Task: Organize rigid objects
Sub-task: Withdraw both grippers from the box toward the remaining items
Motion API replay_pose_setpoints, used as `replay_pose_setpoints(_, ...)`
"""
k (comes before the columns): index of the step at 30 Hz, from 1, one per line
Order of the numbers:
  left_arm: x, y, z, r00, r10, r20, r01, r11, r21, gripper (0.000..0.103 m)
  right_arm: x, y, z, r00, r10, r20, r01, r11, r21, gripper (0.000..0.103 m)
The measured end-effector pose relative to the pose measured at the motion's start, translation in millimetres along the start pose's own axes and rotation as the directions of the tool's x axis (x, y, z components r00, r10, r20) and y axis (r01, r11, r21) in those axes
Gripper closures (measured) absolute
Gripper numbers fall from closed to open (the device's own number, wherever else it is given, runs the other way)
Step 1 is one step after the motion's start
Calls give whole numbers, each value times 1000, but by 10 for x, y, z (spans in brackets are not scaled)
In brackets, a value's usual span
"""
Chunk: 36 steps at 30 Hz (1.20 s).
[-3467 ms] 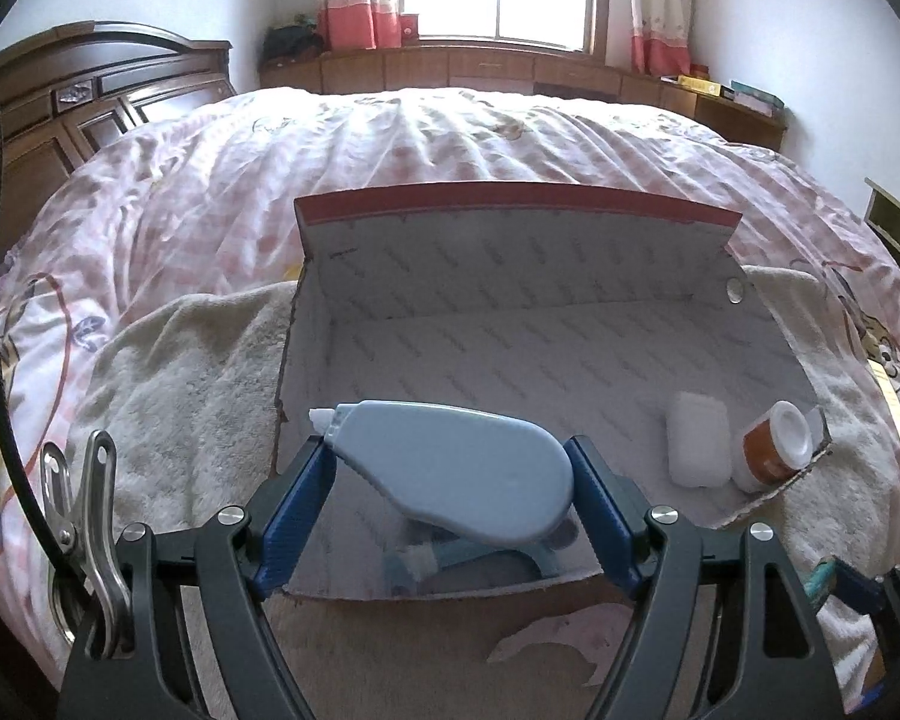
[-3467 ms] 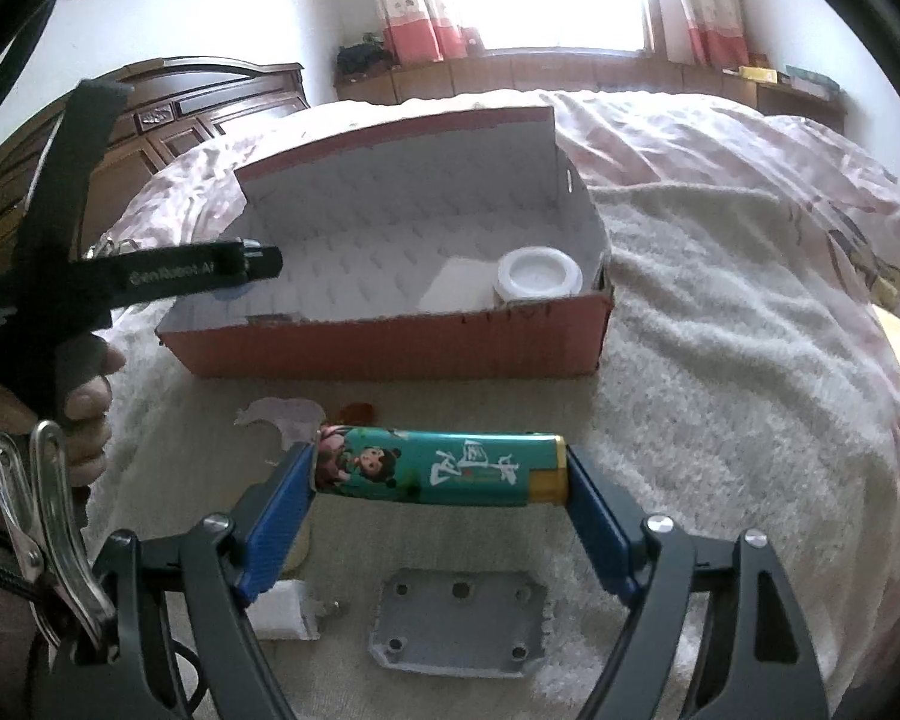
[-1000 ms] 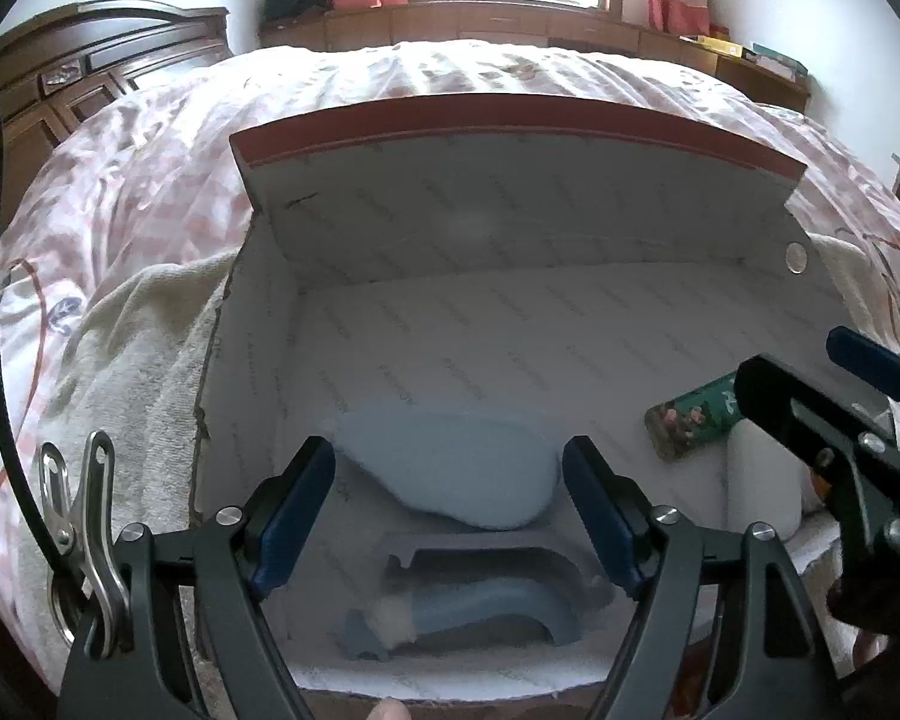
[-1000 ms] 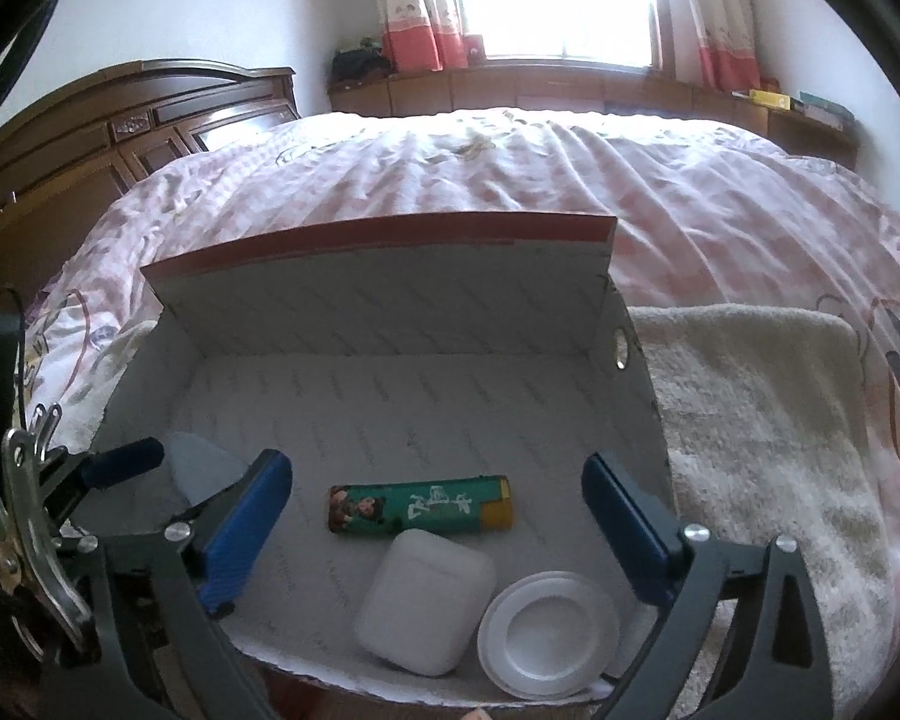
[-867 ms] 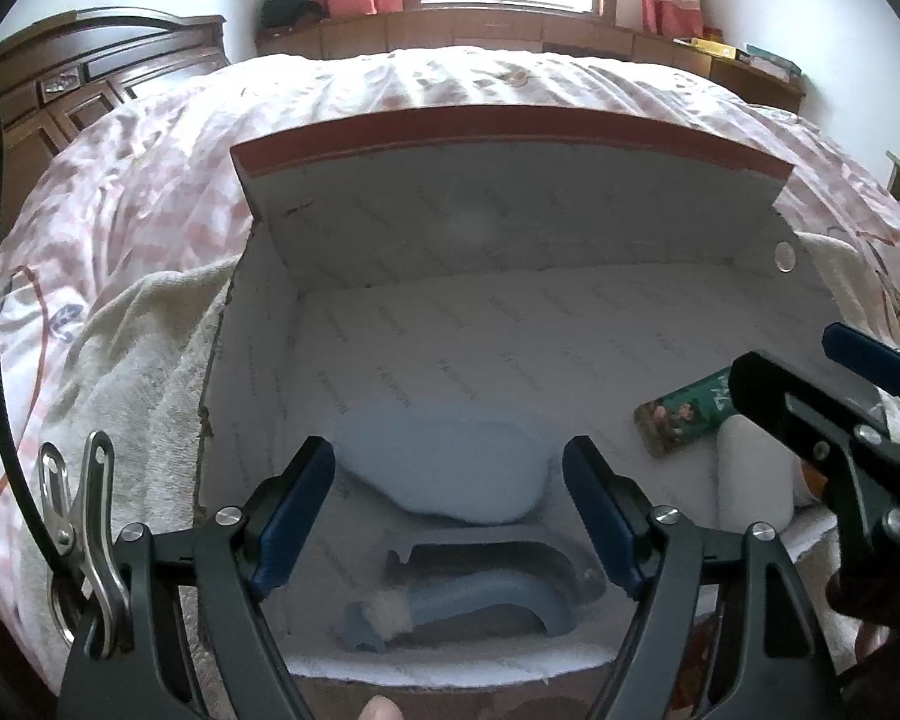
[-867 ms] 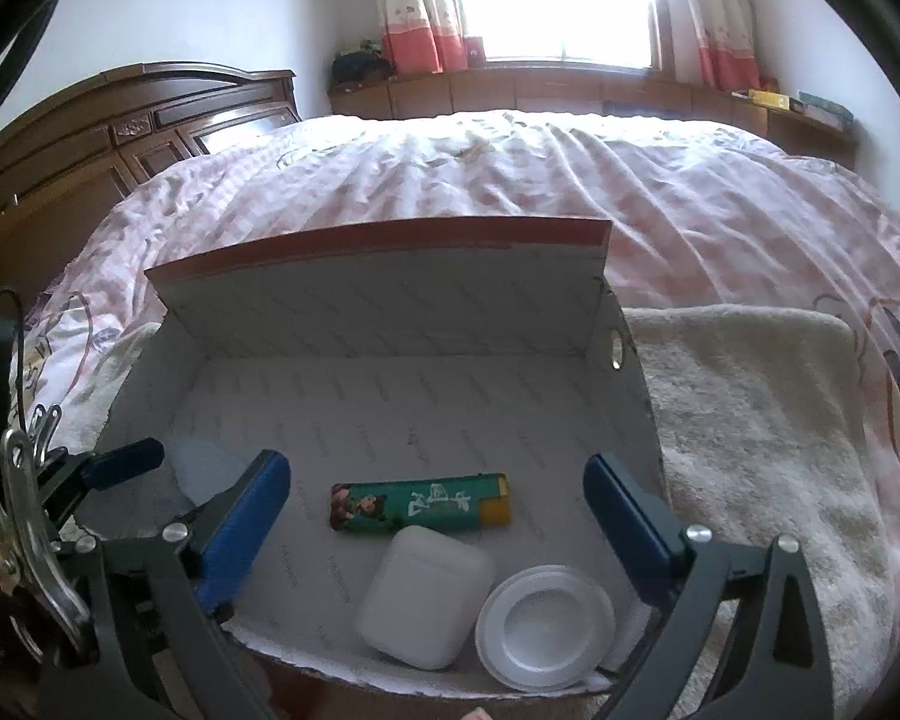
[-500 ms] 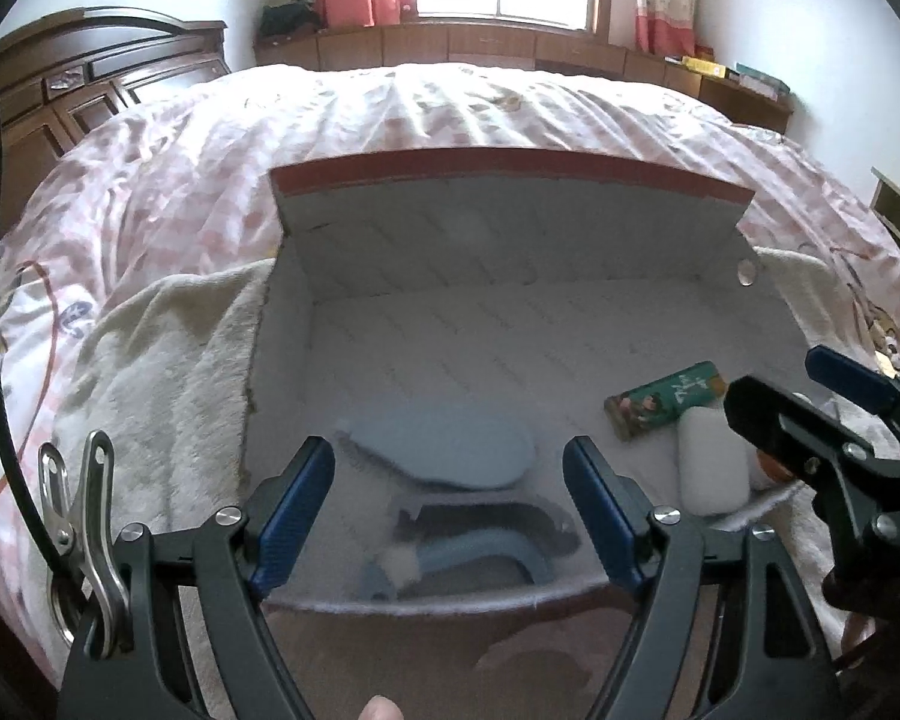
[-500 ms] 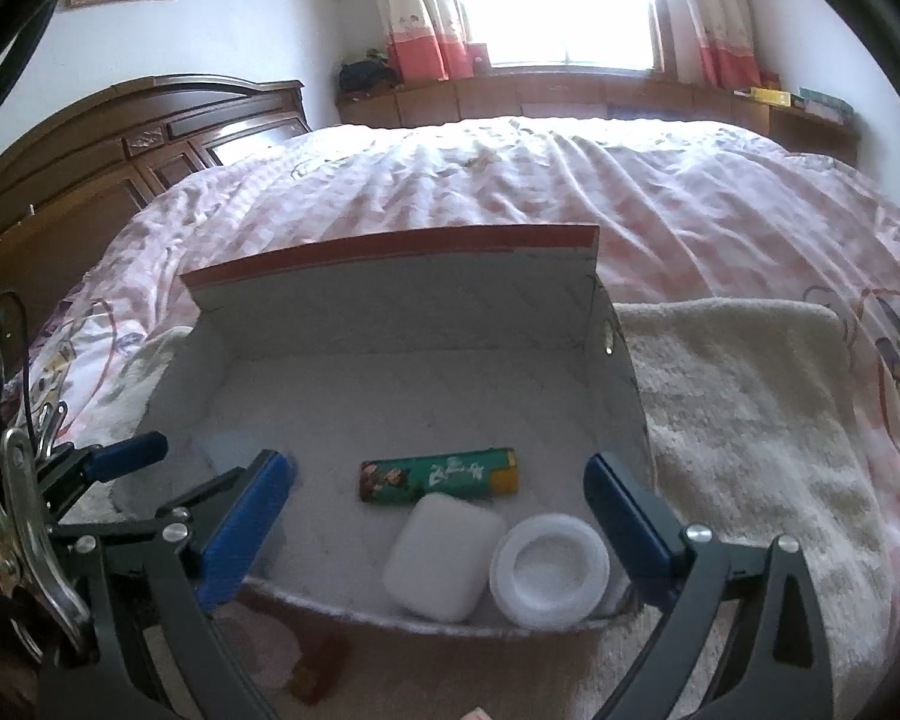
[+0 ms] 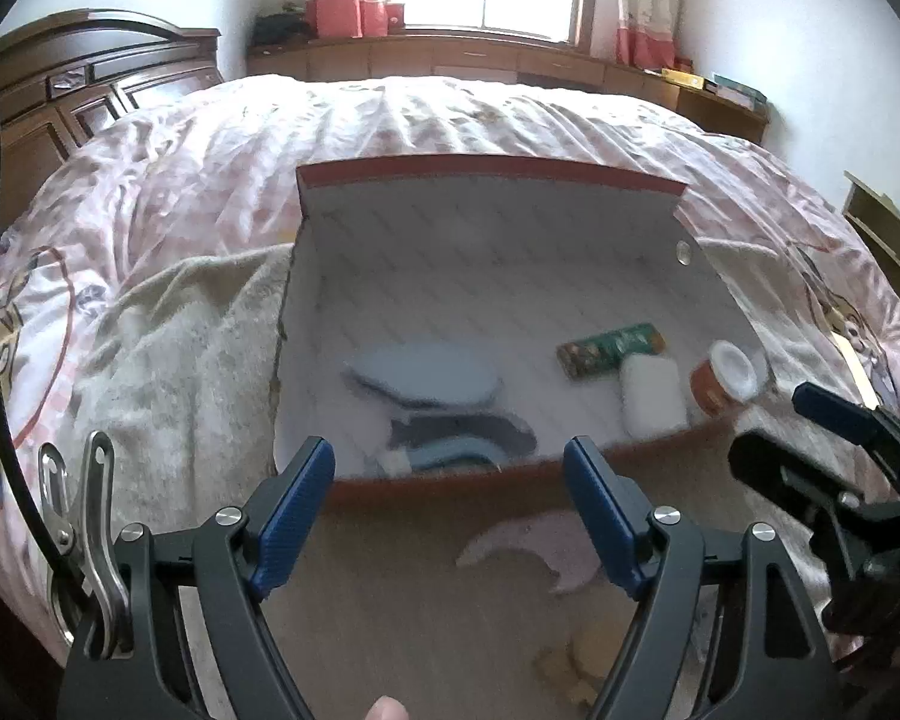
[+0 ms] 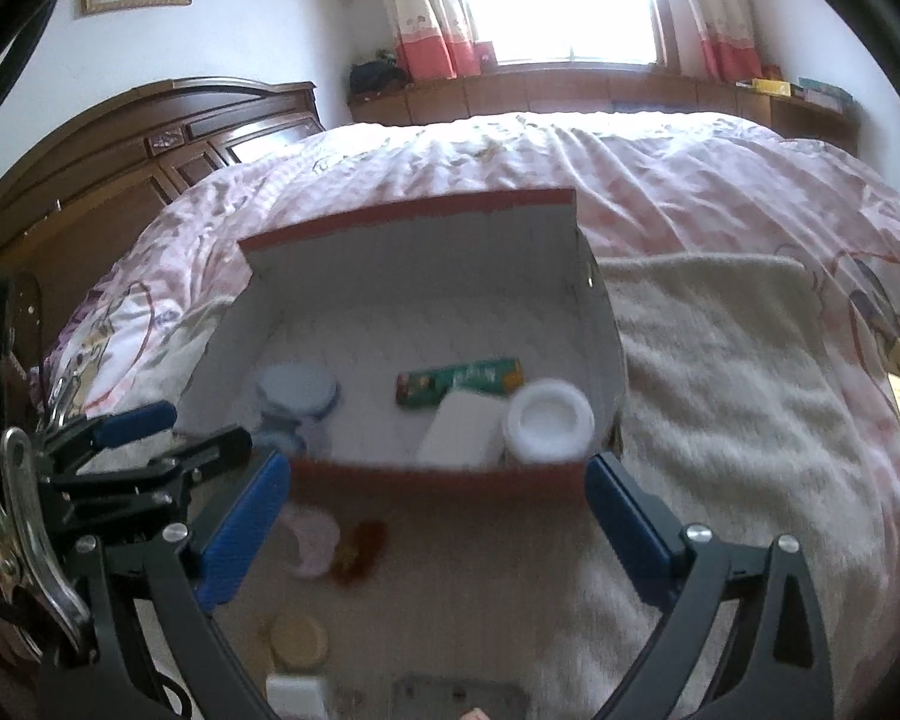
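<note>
A red cardboard box (image 9: 492,171) (image 10: 438,483) with a white inside lies on a beige towel on the bed. In it lie a blue correction tape (image 9: 429,372) (image 10: 297,390), a blue-grey piece (image 9: 462,444), a green lighter (image 9: 612,348) (image 10: 459,381), a white earbud case (image 9: 654,396) (image 10: 462,435) and a white-capped orange jar (image 9: 723,378) (image 10: 549,420). My left gripper (image 9: 450,510) is open and empty in front of the box. My right gripper (image 10: 438,528) is open and empty, also before the box.
On the towel (image 10: 720,360) in front of the box lie a pink crescent piece (image 9: 540,549) (image 10: 312,540), a small red-brown thing (image 10: 360,549), a yellow round disc (image 10: 297,639), a white block (image 10: 297,693) and a grey plate (image 10: 456,702). A wooden headboard (image 10: 120,162) stands at the left.
Both grippers have let go of their objects into the box and pulled back toward me. The correction tape and lighter now lie inside the box.
</note>
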State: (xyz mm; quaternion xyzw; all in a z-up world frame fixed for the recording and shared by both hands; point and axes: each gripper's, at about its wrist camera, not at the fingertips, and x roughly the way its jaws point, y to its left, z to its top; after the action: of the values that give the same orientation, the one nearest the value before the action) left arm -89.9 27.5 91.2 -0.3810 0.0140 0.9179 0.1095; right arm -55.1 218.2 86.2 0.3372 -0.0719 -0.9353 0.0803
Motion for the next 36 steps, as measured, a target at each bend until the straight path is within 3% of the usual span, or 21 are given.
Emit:
replay_pose_setpoints(20,-55,59,-608,996,-4,-89,0,999,-39,23,-209,-9,-803,991,-86,-105,81,995,-52,3)
replay_pose_setpoints(36,92,134,-888,987,23,-156,-34,997,-67,23,-39,-96,-1051,980,-122,-159,120,993,-16,3)
